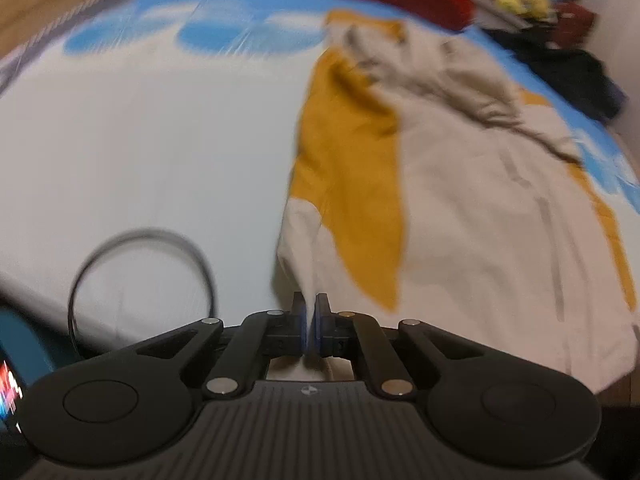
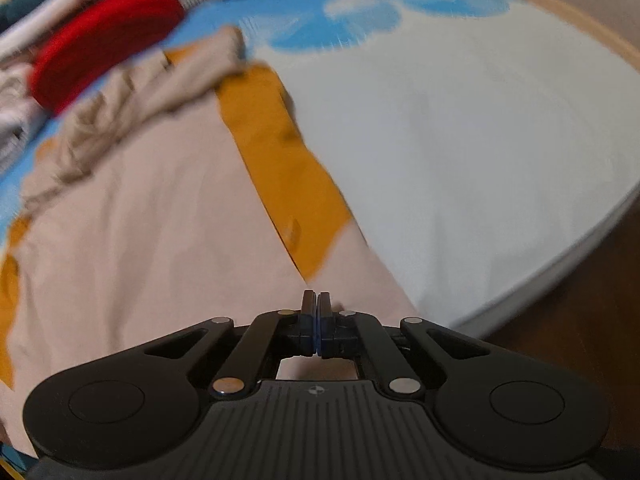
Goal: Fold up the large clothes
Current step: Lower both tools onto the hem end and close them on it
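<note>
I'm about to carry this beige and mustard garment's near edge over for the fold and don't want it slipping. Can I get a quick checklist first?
1. left gripper closed on the beige and mustard garment: ok, a fold of fabric runs between its jaws.
2. right gripper holding the hem: cannot tell; jaws shut over the fabric, pinched cloth not visible.
3. Landing area on the bedsheet: ok, bare beside the garment.
4. Garment lying flat: not ok, far end is bunched and wrinkled.
5. grey cable near the left gripper: not ok, looped on the bed close by.
6. red garment: ok, beyond the far end.
</note>
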Action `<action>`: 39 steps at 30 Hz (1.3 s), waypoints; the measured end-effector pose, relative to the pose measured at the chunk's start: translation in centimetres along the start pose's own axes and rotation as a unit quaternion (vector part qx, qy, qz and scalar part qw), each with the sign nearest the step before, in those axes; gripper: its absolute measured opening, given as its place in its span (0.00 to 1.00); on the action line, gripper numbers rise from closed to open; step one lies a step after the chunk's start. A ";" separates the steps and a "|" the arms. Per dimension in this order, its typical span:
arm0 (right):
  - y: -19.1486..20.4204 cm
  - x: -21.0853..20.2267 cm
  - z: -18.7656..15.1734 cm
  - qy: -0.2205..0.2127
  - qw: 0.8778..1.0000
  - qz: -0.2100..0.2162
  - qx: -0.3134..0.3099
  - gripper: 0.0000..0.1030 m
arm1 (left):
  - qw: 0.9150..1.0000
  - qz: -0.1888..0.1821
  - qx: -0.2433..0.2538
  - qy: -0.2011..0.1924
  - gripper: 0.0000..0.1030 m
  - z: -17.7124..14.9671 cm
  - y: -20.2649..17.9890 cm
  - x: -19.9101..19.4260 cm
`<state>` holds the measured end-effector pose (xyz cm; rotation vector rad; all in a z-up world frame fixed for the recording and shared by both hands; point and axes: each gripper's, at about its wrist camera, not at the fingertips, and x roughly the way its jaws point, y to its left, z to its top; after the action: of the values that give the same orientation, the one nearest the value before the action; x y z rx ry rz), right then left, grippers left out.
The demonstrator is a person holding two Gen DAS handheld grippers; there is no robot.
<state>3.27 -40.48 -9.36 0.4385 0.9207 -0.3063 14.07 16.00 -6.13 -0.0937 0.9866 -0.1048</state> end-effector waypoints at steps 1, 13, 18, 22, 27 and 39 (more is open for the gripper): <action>0.2 -0.9 0.3 -0.017 1.000 0.012 0.001 0.00 | 1.000 -0.010 0.013 -0.016 0.03 0.5 -0.5 -1.2; -3.6 -7.5 5.6 -0.091 0.992 0.077 0.037 0.03 | 0.994 -0.058 0.059 -0.066 0.03 3.9 -1.4 -7.1; -5.0 -1.9 4.6 0.000 0.997 0.043 0.059 0.21 | 0.997 -0.055 0.041 -0.025 0.03 2.1 -0.7 -3.0; -4.3 2.0 3.5 0.050 0.998 0.005 0.042 0.31 | 0.999 -0.054 0.007 0.001 0.05 2.1 0.3 -0.8; -2.7 4.5 2.6 0.077 0.997 -0.026 -0.011 0.47 | 0.998 -0.044 -0.024 0.033 0.08 2.1 1.1 1.6; -0.1 2.9 1.4 0.070 0.994 0.014 -0.086 0.03 | 0.999 -0.015 -0.015 0.047 0.06 1.3 0.8 2.5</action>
<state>5.88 -41.50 -10.99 0.3161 1.0684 -0.1706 16.54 16.46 -7.59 -0.1329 1.0818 -0.1225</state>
